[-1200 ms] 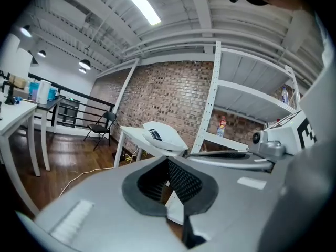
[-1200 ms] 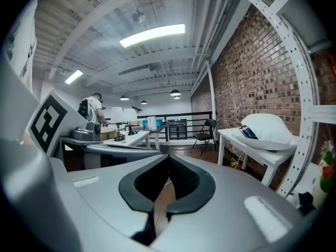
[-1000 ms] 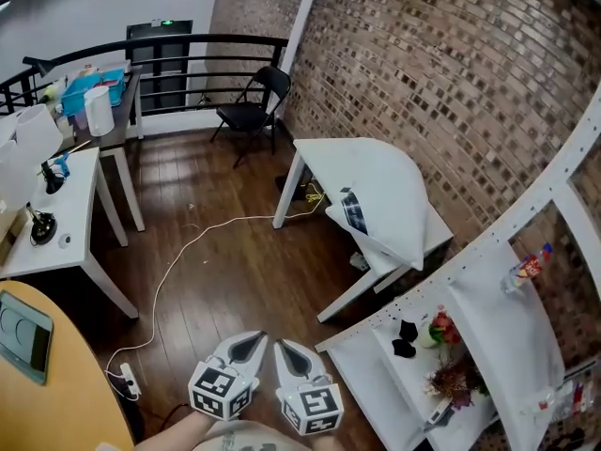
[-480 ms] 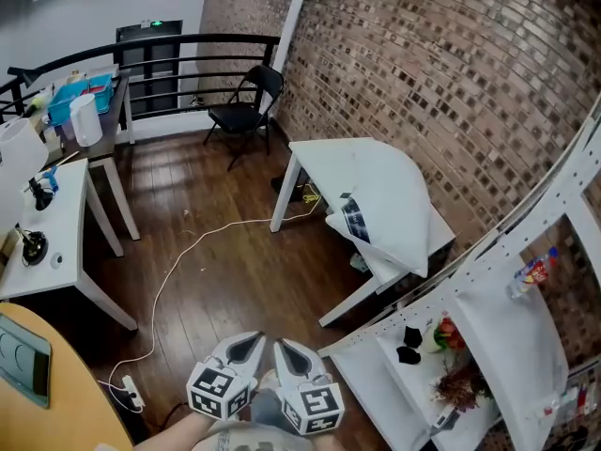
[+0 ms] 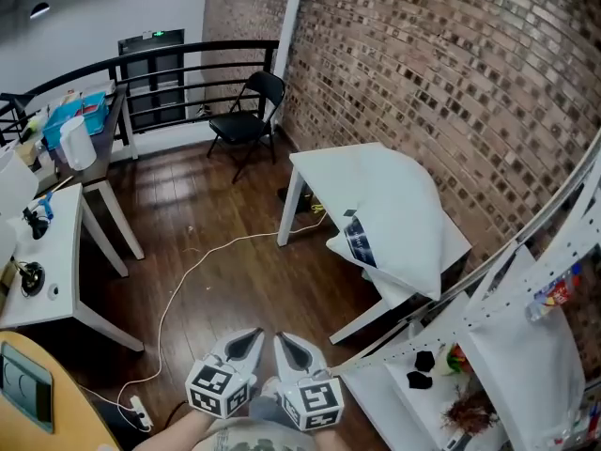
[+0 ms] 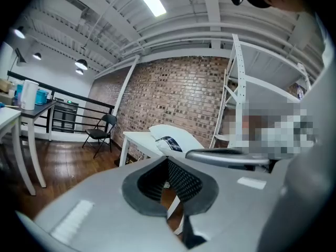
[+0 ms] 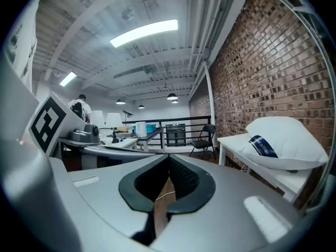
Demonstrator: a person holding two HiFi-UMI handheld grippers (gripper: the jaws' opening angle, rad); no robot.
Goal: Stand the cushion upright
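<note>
Head view with both claw views. The left claw (image 5: 250, 336) and the right claw (image 5: 284, 340) sit side by side at the lower edge of the head view, almost touching, each carrying its marker cube on the near side. In the left gripper view the jaws of the left claw (image 6: 167, 163) meet at the tips with nothing between them. In the right gripper view the right claw (image 7: 168, 160) is likewise fully closed and empty. Both claws hang over the wooden floor (image 5: 235, 280), across which a white cable (image 5: 185, 275) runs.

The cushion (image 5: 394, 216), white with a dark label band at its near end, lies flat on a white counter (image 5: 319, 163), ahead of the claws and to their right, well apart from both. Its near end reaches past the counter's near edge. The right gripper view shows the cushion (image 7: 286, 140) at the right of the frame, lying on its broad face, not upright. In the left gripper view it (image 6: 170, 138) appears straight ahead, beyond the jaw tips.

Behind the counter stands a brick wall (image 5: 451, 83). A black folding chair (image 5: 246, 111) stands farther along the wall, and a white shelf unit (image 5: 507, 346) stands at the near right.
</note>
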